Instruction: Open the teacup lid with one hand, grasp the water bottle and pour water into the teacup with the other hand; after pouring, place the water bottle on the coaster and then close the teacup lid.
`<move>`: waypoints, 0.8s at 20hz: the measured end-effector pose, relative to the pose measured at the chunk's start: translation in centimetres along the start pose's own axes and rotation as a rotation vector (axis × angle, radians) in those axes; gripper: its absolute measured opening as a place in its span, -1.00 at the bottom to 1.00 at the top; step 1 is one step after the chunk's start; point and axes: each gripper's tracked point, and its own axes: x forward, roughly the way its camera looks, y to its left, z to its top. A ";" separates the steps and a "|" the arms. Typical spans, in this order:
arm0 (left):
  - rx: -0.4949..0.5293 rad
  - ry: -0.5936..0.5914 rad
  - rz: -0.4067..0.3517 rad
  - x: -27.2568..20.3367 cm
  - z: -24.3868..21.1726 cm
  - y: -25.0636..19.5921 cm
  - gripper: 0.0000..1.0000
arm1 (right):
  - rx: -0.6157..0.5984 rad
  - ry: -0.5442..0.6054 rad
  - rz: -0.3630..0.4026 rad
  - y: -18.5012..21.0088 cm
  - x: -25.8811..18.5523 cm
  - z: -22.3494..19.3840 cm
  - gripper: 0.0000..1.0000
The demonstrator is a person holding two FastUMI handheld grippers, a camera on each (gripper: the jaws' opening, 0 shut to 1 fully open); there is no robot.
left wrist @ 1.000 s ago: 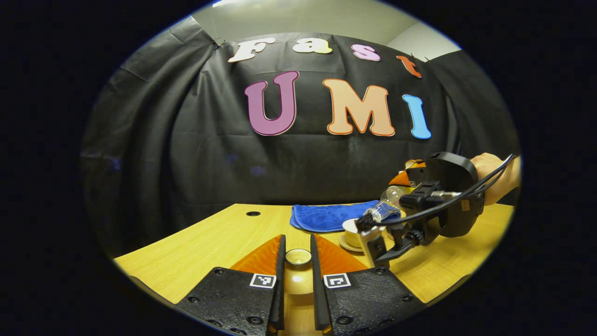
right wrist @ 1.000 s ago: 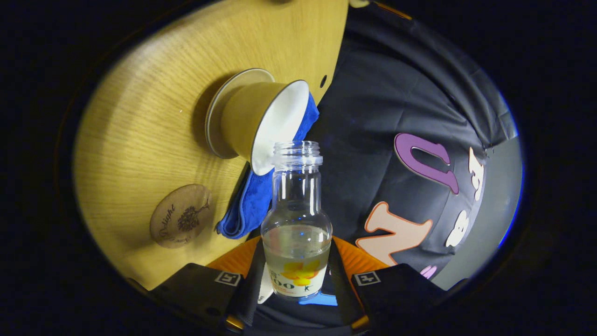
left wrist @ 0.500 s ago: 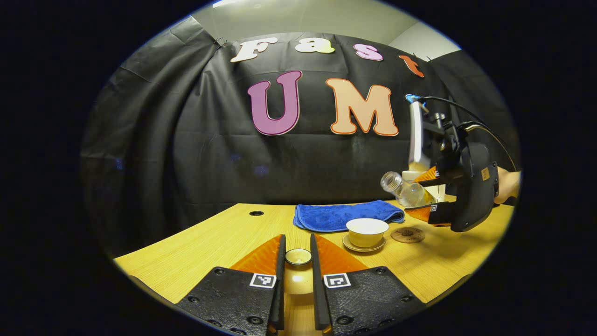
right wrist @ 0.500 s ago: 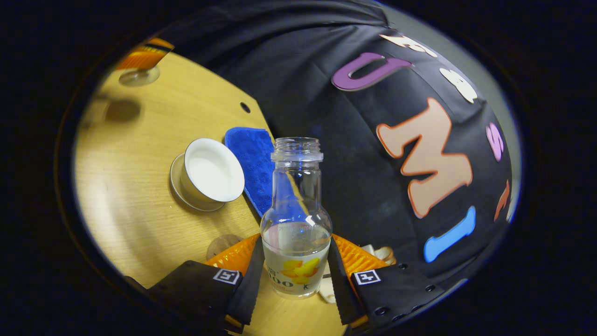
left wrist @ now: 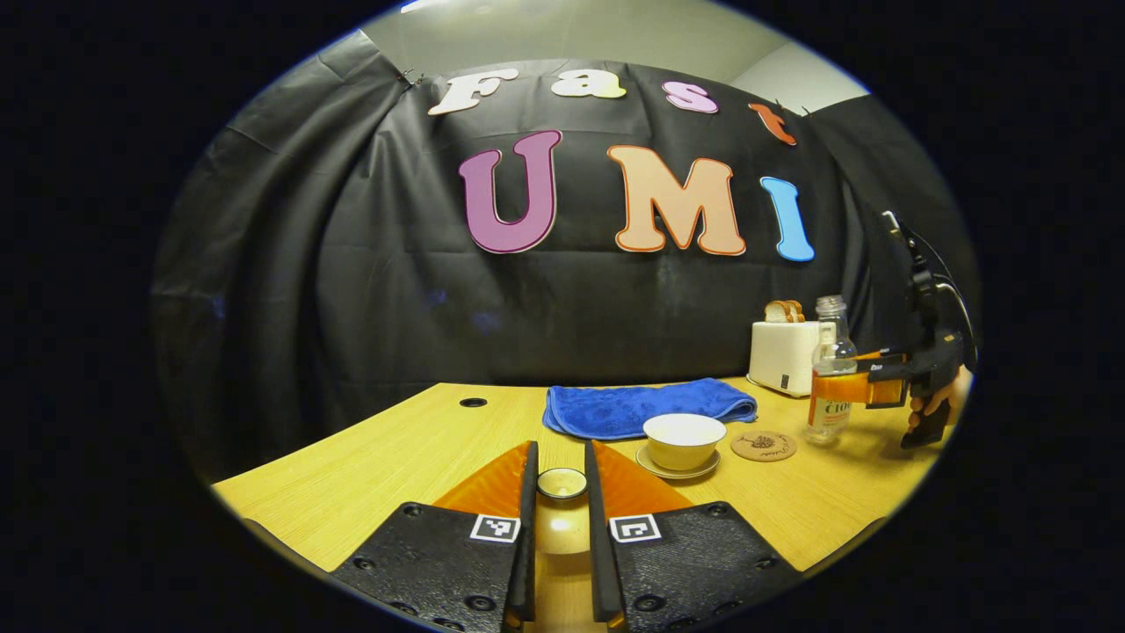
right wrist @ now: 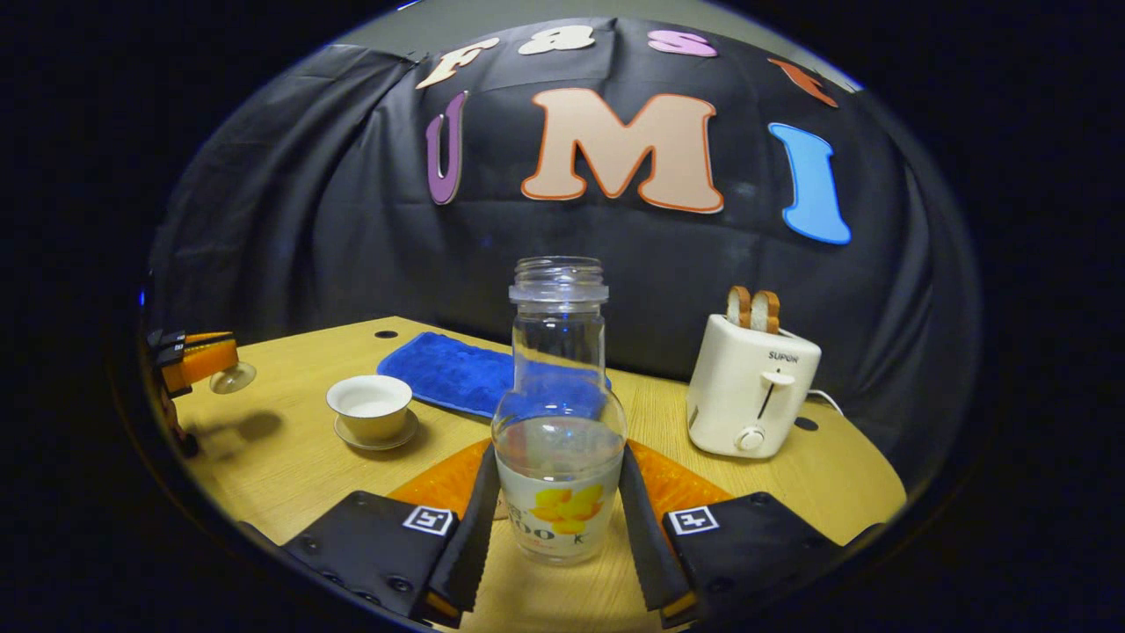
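**benchtinkerer:** So the right gripper [right wrist: 555,527] has both fingers pressing the water bottle [right wrist: 559,422] at the label, bottle upright, cap off, some water left in it. In the left gripper view the bottle [left wrist: 830,369] looks just past the coaster [left wrist: 763,445], on the far side from the teacup [left wrist: 684,440], base near the table [left wrist: 369,457] or on it, can't tell which. My worry: it gets let go right there and misses the coaster.

**mugwrangler:** Yeah, that's the likely one. In the right gripper view the coaster is mostly hidden behind the bottle and the fingers, so the person is placing half blind. Land it half on the coaster's edge and an open bottle with water in it could tip when the grip lets go. The toaster [right wrist: 750,387] sits near on that side too.

**benchtinkerer:** And the lid?

**mugwrangler:** The left gripper [left wrist: 561,527] is clamped on the teacup lid [left wrist: 562,483], held by its knob between the fingers, well apart from the cup. From the right gripper view the lid [right wrist: 232,378] hangs above the table, throwing a shadow. The knob is small, so my guess is a slip is possible on the way over.

**benchtinkerer:** Cup is open on its saucer [right wrist: 373,437], by the blue towel [right wrist: 448,374].

**mugwrangler:** So a lid set down off-centre could rock on the rim or nudge the cup and slosh it.
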 end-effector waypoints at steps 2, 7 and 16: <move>0.001 0.000 -0.008 0.5 0.1 -0.8 -0.55 | 0.082 -0.012 0.001 -0.4 -0.3 -0.8 0.44; 0.000 0.002 -0.038 2.2 0.1 -2.8 -0.55 | 0.159 -0.051 -0.010 -0.9 -0.6 -0.9 0.45; 0.006 -0.005 -0.102 5.0 0.2 -6.2 -0.55 | 0.070 -0.065 -0.047 -0.4 -0.6 -0.7 0.46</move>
